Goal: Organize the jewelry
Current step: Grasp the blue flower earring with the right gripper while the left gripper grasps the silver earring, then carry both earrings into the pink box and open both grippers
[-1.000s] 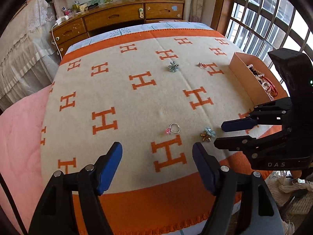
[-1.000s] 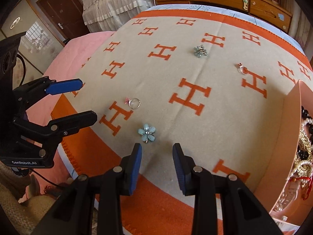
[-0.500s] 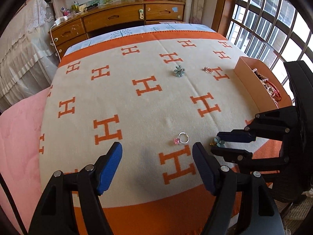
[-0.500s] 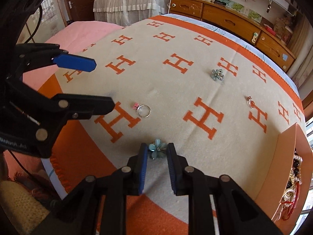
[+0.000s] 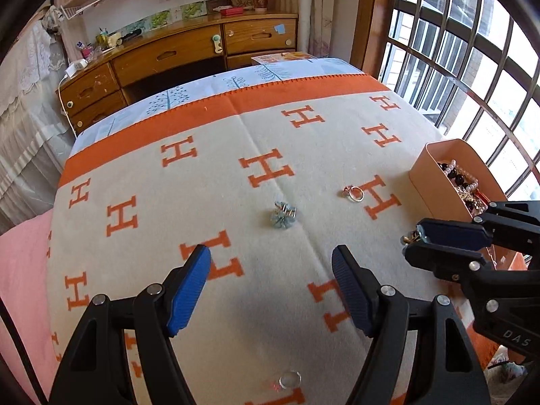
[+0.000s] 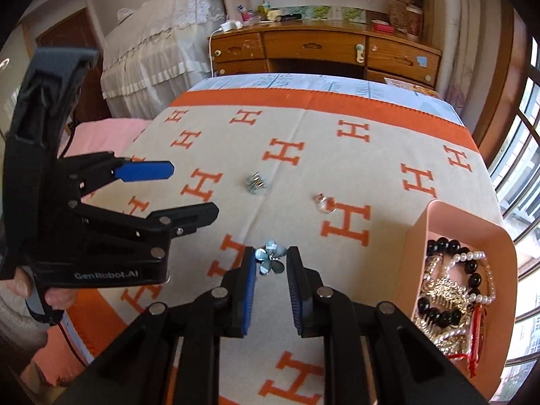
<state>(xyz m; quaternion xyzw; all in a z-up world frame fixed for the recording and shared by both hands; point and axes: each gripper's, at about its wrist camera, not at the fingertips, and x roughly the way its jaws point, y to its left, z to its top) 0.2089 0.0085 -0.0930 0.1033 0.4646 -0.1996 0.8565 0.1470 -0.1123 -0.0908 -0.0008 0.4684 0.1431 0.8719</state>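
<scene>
My right gripper (image 6: 271,255) is shut on a blue flower brooch (image 6: 270,263) and holds it just above the orange-and-cream H blanket (image 6: 337,168). In the left wrist view the right gripper (image 5: 409,244) hangs beside the pink box (image 5: 426,168), with a bit of the brooch (image 5: 407,237) at its tips. My left gripper (image 5: 271,263) is open and empty above the blanket; it also shows from the side as the left gripper (image 6: 192,189). Ahead of it lie a second blue flower brooch (image 5: 283,216) and a pink-stoned ring (image 5: 352,193). Another ring (image 5: 289,379) lies low between its arms.
The pink box (image 6: 438,216) at the right holds several bead and pearl strings (image 6: 452,287). A wooden desk (image 5: 189,54) stands beyond the bed, barred windows (image 5: 472,67) at the right. A person's hand (image 6: 30,287) grips the left tool.
The right gripper closed on the blue flower brooch and lifted it toward the pink box. The left gripper moved forward over the blanket, past the near ring, staying open.
</scene>
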